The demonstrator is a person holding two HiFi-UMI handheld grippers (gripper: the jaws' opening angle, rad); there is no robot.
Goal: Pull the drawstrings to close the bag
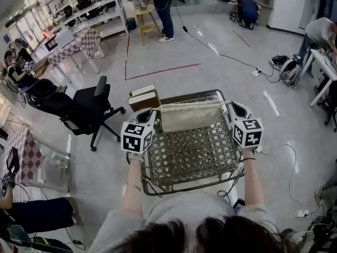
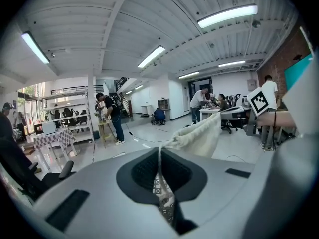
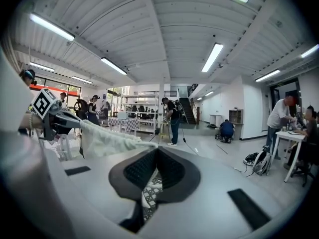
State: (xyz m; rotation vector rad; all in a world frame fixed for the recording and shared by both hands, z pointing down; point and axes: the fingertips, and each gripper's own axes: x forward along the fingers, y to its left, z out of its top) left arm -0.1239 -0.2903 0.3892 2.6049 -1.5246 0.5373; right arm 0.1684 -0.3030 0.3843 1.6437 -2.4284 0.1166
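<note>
Held a cream cloth drawstring bag (image 1: 190, 116) stretched between both tools, hanging above a grey wire-mesh basket (image 1: 189, 154). Had the left gripper (image 2: 159, 156) pinched fully together on the thin white left drawstring (image 2: 159, 166) at the bag's left end, and the right gripper (image 3: 155, 156) likewise clamped tight on the right drawstring (image 3: 143, 144) at its other end.

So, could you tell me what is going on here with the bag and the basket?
A person holds a two-jaw gripper in each hand and is working on a cream cloth bag, which hangs stretched between them above a wire basket. The left gripper is shut on a drawstring at one end of the bag's top, and the right gripper is shut on the string at the other end. The top looks spread wide, not cinched yet.
</note>
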